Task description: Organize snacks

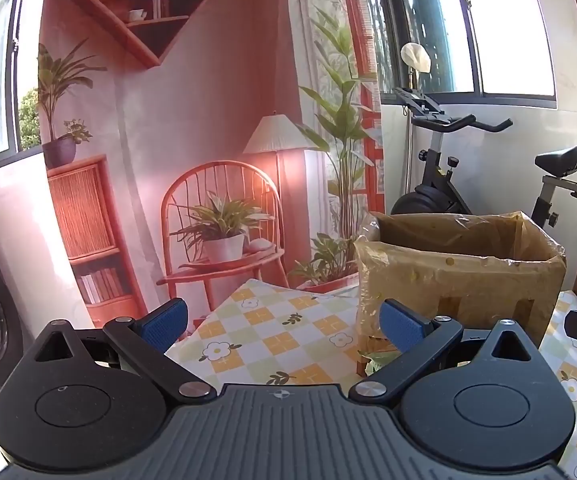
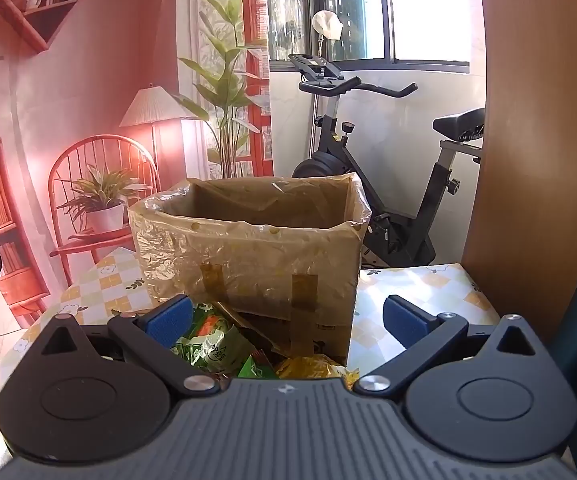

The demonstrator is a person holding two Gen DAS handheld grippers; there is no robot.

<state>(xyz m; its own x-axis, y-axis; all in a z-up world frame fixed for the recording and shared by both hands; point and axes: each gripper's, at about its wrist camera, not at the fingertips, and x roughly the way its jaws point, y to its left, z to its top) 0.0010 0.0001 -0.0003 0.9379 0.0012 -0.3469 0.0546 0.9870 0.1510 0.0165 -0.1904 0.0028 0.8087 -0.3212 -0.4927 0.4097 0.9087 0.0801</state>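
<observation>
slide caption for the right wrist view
Open right hand-held gripper poised over snack packets before a plastic-wrapped cardboard box.

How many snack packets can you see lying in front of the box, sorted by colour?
Green packets: 2, a large crinkled one and a small one
Yellow packets: 1
Total: 3 in view, in front of the lined cardboard box; the gripper body may hide more.

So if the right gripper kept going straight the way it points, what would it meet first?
Probably the green and yellow snack packets lying between the open right gripper fingers, with the plastic-lined brown cardboard box right behind them. Depth is hard to judge here.
</observation>
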